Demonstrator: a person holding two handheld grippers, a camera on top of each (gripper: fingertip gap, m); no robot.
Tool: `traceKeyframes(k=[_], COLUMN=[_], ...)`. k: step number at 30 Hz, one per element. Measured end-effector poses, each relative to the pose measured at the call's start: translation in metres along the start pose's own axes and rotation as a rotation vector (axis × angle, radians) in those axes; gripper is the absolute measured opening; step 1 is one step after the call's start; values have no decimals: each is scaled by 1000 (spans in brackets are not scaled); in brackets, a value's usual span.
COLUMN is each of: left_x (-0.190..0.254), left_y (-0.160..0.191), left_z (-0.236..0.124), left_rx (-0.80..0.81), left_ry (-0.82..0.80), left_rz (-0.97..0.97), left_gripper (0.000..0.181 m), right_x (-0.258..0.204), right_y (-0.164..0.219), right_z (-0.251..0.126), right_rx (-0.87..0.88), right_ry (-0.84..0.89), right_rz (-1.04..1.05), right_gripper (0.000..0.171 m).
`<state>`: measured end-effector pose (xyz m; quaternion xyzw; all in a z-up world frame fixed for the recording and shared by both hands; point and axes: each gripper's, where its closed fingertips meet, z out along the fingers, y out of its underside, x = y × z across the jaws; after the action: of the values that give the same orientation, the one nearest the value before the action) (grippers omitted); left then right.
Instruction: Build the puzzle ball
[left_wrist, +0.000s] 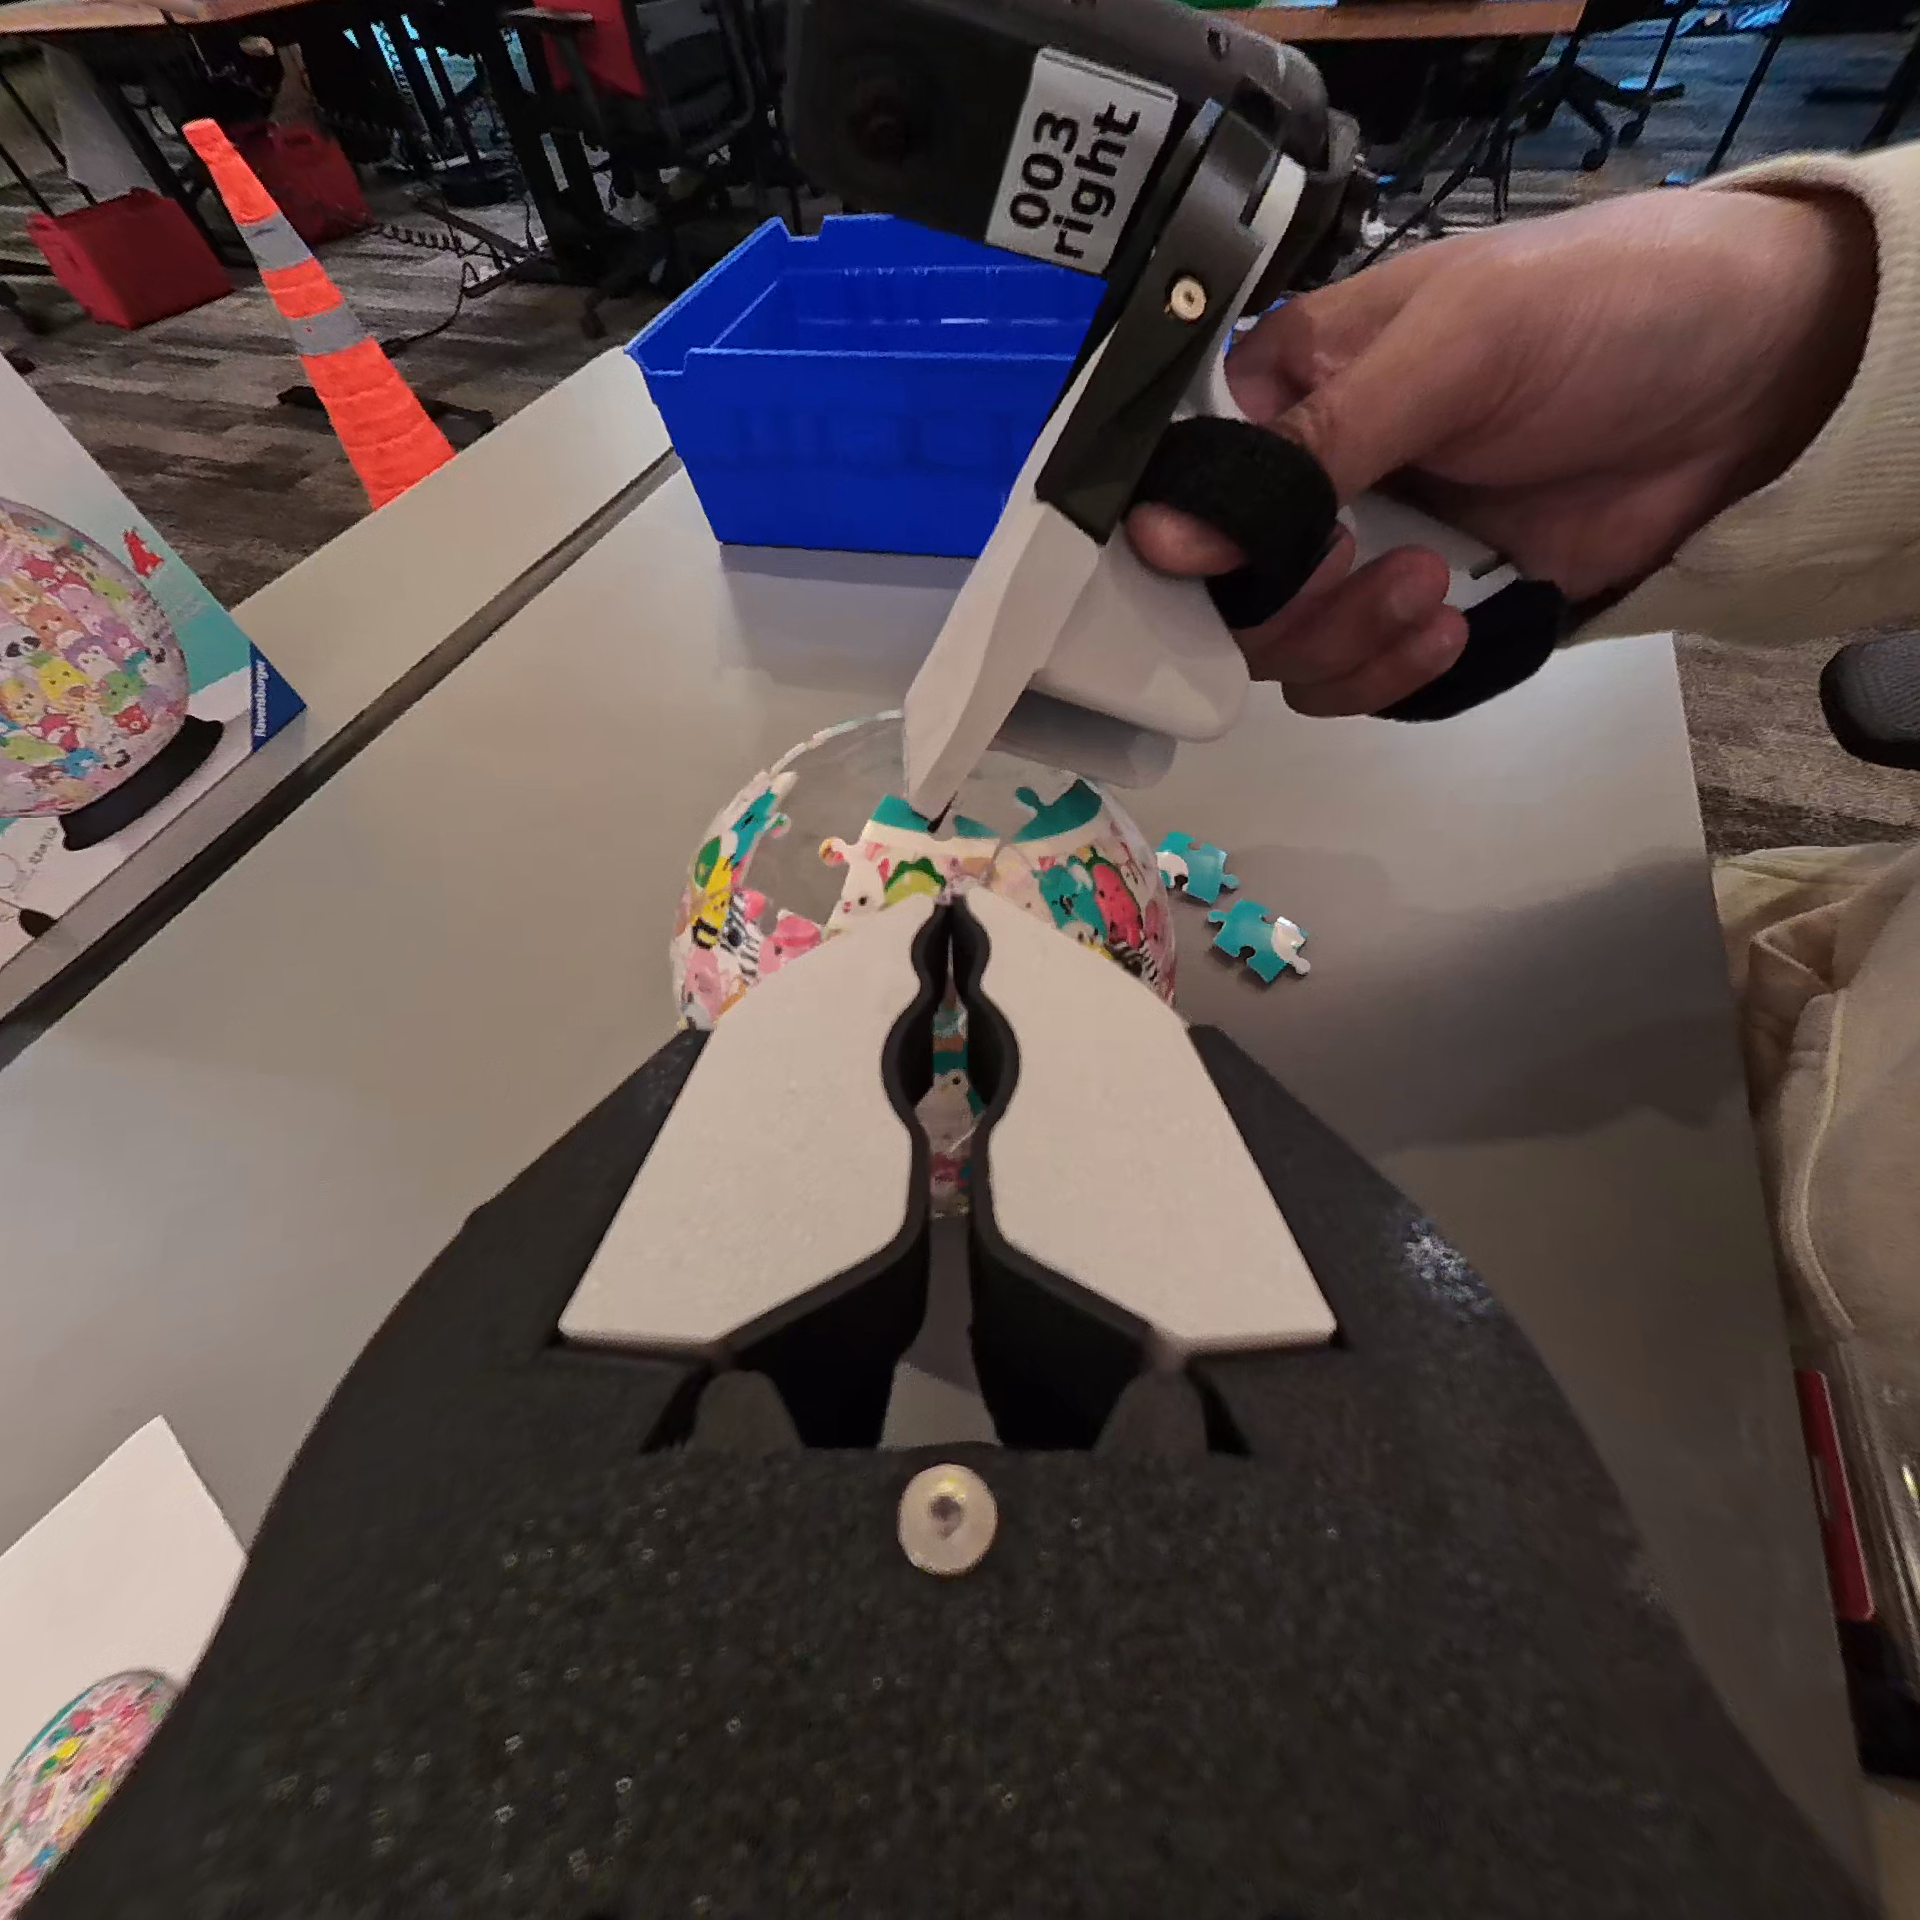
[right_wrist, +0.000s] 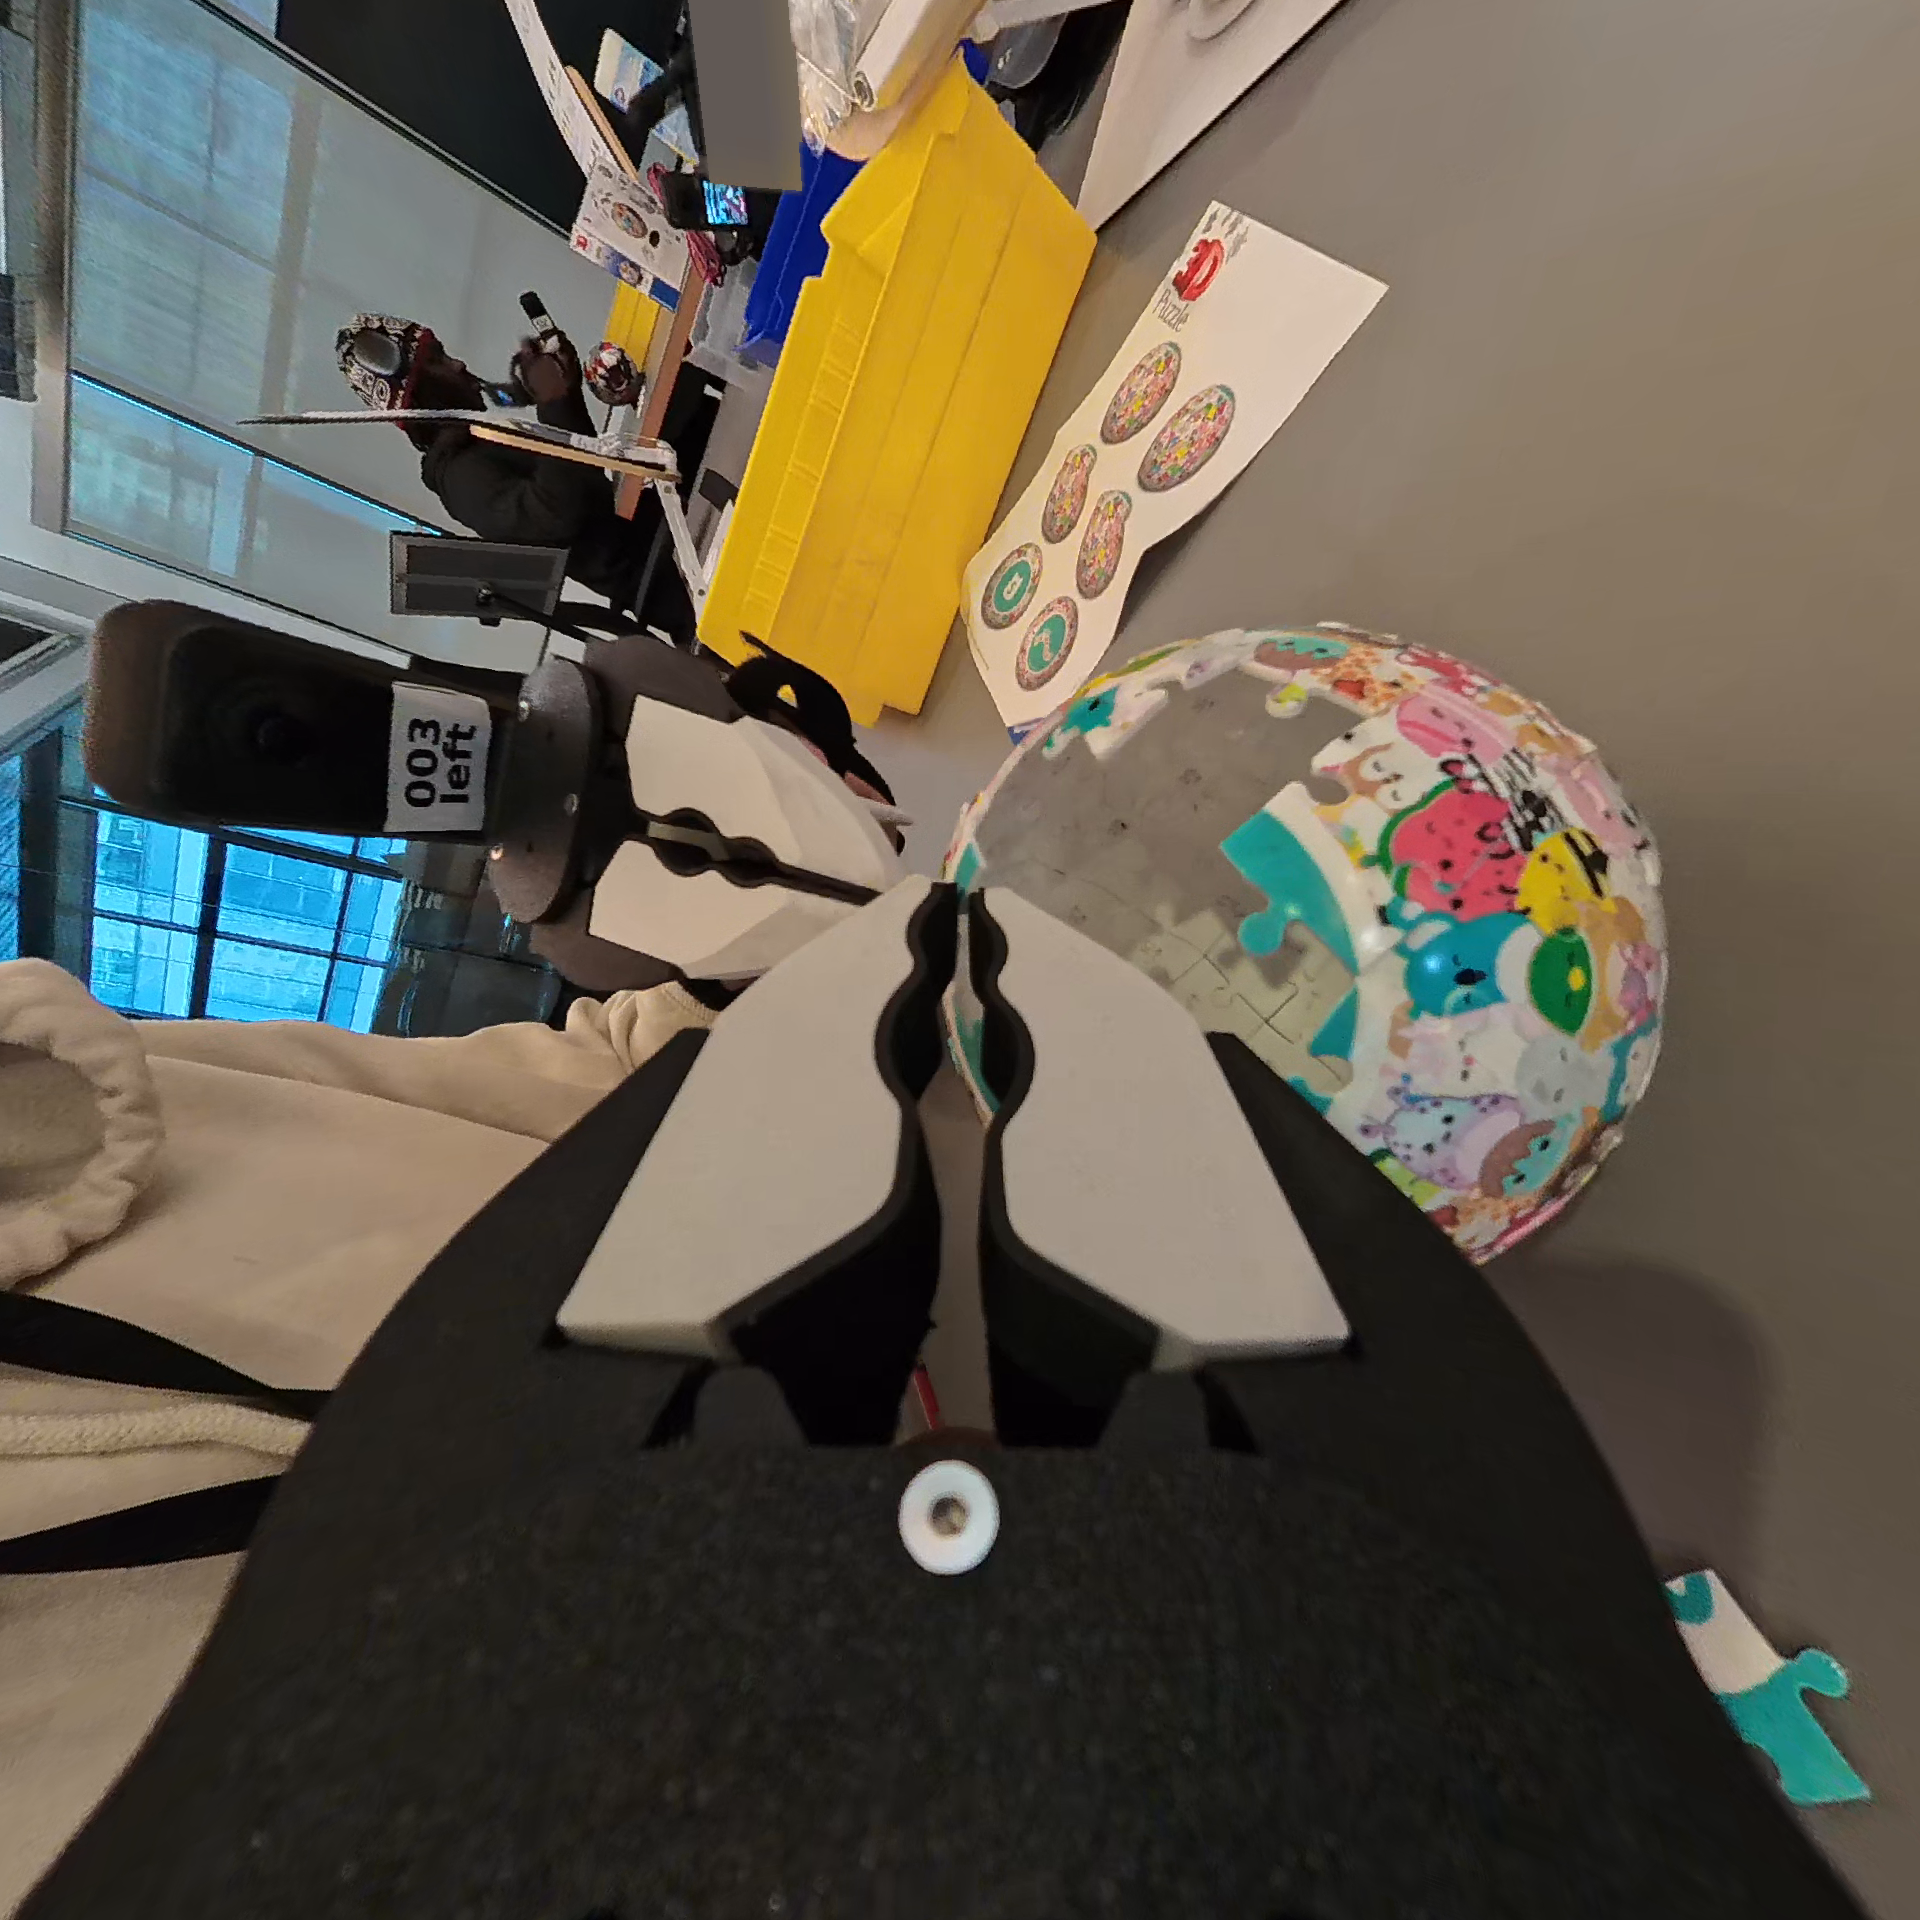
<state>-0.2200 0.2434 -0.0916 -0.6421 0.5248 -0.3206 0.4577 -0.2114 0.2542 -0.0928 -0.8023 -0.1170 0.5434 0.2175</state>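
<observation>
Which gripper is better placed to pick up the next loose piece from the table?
Probably right: the loose pieces lie on its side. The left gripper is shut at the ball's rim, apparently steadying it.

blue bin (left_wrist: 862, 416) on table | orange cone (left_wrist: 322, 322) on floor | yellow bin (right_wrist: 904, 416)

The half-built, cartoon-printed puzzle ball (left_wrist: 1091, 883) sat mid-table on the grey tabletop (left_wrist: 416, 935), hemmed by both closed grippers at its open rim. Two loose teal puzzle pieces (left_wrist: 1231, 904) lay just beside it. A blue plastic bin (left_wrist: 862, 416) blocked the far edge, while bare tabletop lay open between bin and ball.
</observation>
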Motion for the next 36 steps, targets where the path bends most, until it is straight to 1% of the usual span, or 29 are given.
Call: traceKeyframes(k=[3, 11, 22, 28, 36], left_x=[-1, 1, -2, -3, -2], left_y=[4, 2, 4, 5, 4], left_z=[3, 0, 3, 2, 2], left_rx=[-16, -12, -14, -18, -16], left_ry=[3, -4, 10, 9, 6], left_rz=[-6, 11, -27, -35, -28], left_gripper=[0, 0, 0, 0, 0], right_x=[0, -1, 0, 2, 1], right_y=[-1, -1, -4, -2, -2], right_z=[0, 1, 1, 1, 2], right_rx=[4, 27, 52, 16, 16], right_ry=[-7, -22, -19, 31, 47], right_rz=[1, 12, 37, -38, -58], right_gripper=[2, 2, 2, 3, 2])
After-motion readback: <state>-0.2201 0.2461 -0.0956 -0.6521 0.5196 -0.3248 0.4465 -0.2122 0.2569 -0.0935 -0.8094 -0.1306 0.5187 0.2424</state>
